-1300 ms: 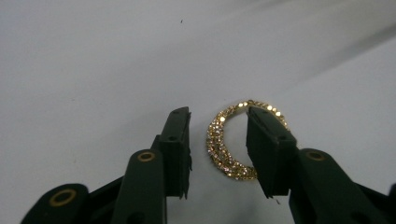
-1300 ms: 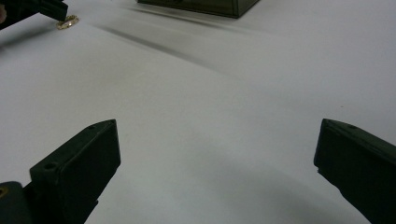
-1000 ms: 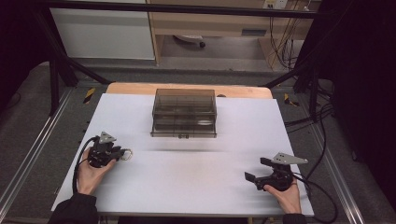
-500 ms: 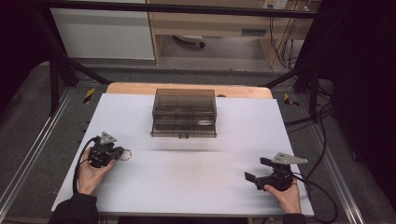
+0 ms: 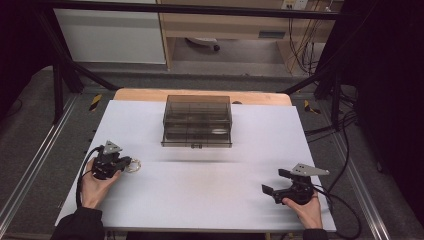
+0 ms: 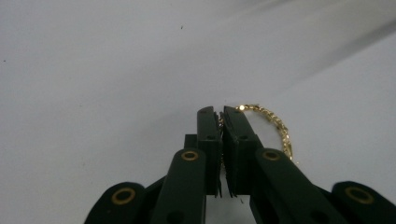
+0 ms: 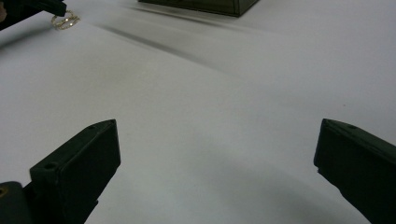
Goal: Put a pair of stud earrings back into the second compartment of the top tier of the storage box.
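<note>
Left tongs (image 6: 221, 116) pinch gold chain (image 6: 275, 126), plain in the left gripper view; right tongs (image 7: 215, 154) gape.

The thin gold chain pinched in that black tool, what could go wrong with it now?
The left tool pinches just a short bit of the thin gold chain; the rest loops loose on the white table, so it may slip out or swing when lifted. It might also snag on the smoky clear plastic drawer box.
</note>
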`<action>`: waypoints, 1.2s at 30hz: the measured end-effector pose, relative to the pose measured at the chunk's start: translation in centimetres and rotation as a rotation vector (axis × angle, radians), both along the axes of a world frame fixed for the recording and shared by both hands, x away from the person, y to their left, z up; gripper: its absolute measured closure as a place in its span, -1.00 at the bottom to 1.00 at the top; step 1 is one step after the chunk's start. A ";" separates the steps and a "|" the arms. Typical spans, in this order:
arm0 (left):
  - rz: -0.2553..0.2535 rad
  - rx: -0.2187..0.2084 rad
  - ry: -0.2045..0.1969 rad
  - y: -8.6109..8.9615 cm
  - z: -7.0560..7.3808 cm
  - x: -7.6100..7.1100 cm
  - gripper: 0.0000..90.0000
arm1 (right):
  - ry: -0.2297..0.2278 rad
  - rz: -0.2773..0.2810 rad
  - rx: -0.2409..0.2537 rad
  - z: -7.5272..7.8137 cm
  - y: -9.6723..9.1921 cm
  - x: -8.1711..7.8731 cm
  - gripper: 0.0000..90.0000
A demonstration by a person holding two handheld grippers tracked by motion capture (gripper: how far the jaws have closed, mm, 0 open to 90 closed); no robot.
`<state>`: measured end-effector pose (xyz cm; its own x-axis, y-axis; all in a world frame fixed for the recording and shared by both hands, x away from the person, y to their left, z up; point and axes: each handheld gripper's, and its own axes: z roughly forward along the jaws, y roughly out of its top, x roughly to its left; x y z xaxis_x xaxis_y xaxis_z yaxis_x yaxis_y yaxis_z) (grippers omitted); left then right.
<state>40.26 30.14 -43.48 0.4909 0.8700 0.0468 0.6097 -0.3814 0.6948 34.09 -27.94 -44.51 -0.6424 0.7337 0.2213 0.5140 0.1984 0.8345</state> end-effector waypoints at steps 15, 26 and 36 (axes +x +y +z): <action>-0.036 -0.056 -0.010 -0.3 1.5 -1.0 0.90 | 0.005 0.000 0.003 0.0 0.0 0.0 -0.98; -0.085 -0.073 -0.025 -1.7 3.0 -1.8 0.90 | 0.007 0.001 0.000 0.0 0.1 0.0 -0.98; -0.135 -0.094 -0.036 -3.5 4.6 -2.6 0.90 | 0.007 0.000 -0.001 0.0 0.0 0.0 -0.98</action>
